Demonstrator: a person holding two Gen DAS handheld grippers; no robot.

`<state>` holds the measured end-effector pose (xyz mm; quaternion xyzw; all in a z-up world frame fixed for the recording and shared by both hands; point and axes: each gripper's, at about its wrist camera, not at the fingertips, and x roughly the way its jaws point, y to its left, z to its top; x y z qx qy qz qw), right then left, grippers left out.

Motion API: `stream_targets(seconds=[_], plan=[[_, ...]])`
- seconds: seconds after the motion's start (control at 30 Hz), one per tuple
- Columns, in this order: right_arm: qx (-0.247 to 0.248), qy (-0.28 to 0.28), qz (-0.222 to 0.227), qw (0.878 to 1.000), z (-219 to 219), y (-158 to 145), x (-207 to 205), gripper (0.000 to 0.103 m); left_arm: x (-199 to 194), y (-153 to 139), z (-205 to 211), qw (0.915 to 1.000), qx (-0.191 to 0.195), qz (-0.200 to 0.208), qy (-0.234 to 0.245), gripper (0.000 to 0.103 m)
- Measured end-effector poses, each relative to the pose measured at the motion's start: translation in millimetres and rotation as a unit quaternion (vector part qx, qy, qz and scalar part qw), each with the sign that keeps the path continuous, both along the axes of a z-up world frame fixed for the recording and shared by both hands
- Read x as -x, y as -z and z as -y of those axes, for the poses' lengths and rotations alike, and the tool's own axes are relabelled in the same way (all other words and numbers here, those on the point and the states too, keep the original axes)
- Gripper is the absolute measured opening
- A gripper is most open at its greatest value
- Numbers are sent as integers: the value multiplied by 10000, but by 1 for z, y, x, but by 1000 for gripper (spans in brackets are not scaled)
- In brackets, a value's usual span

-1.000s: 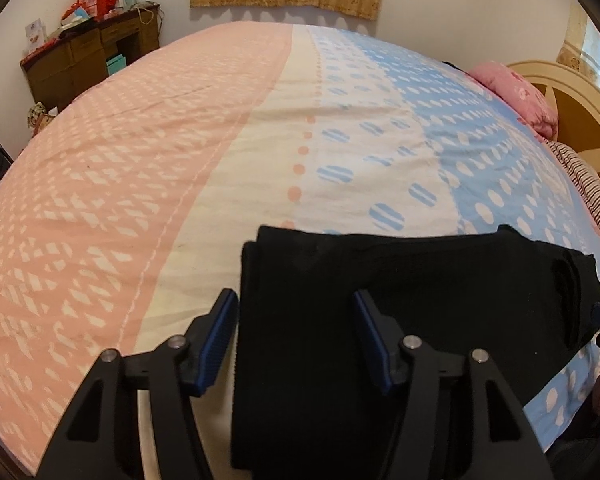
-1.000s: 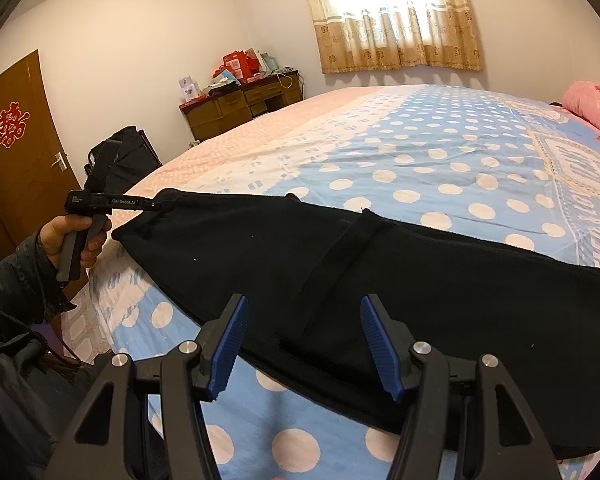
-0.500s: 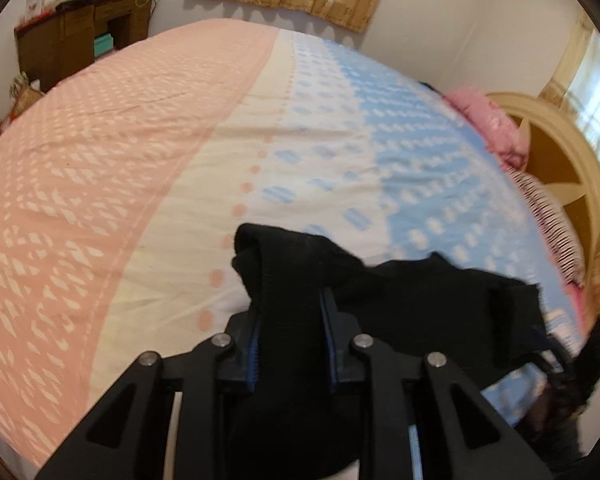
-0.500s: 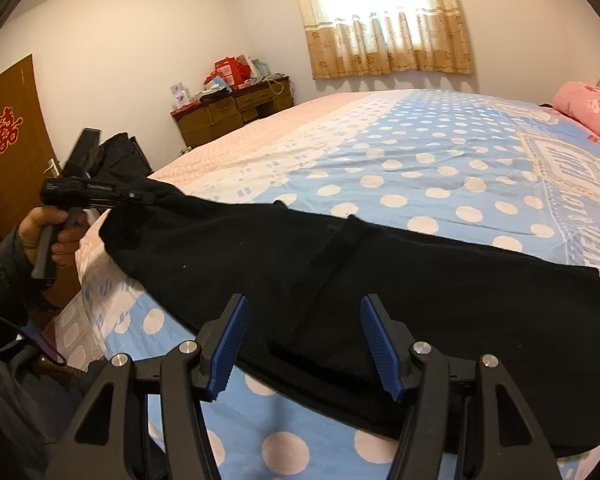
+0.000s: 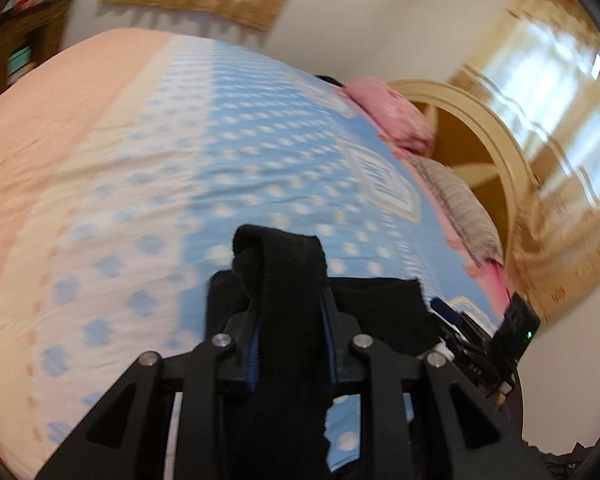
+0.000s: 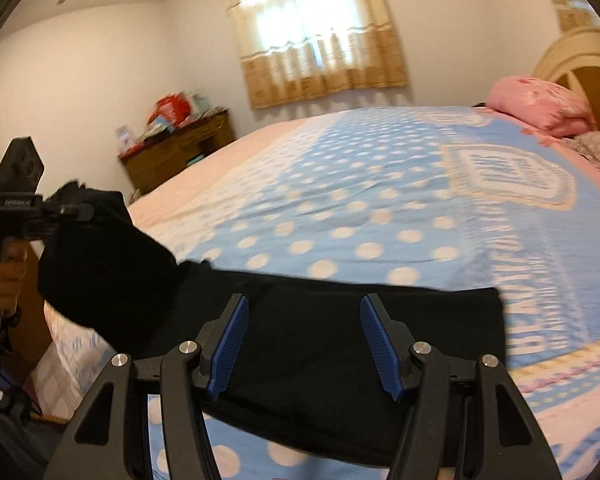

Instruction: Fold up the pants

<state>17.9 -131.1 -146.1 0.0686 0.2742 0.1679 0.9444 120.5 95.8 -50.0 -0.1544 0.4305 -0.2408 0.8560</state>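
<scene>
Black pants (image 6: 320, 344) lie along the near edge of the polka-dot bed (image 6: 380, 200), one end lifted and pinched in the left tool (image 5: 288, 320), right tool (image 6: 300, 344) spread above them, wooden dresser (image 6: 176, 152) and curtained window (image 6: 312, 40) beyond.

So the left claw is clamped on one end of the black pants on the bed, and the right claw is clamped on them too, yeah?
Not quite. The left claw is clamped on the black fabric pants, but the right claw is open, per the right wrist view, above the pants on the polka-dot bed.
</scene>
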Motion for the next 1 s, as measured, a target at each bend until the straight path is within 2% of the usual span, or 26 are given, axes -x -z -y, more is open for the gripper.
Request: stream_targets(seconds=[0.13,0.27,0.43,0.73,0.83,1.0], plan=[[-215,441,88,9988,41,-5,10,60,-13,-15,57,9987,-126,82,483,25],[-508,873,-1,9949,73,5,12,60,-29,-19,122,9941,-452,91,980,25],[-785,1209,-143,9894,96,16,8,60,-47,7,184,9880,-535,-382,1396,25],[-980,1459,-223,9842,112,28,6,60,-49,63,259,9789,-804,-843,1677,27],[-968,1517,-220,9834,116,31,6,60,-40,67,270,9768,-946,-780,1757,32],[-1133,1578,-238,9807,123,34,7,60,-27,39,263,9796,-965,-115,1759,47]])
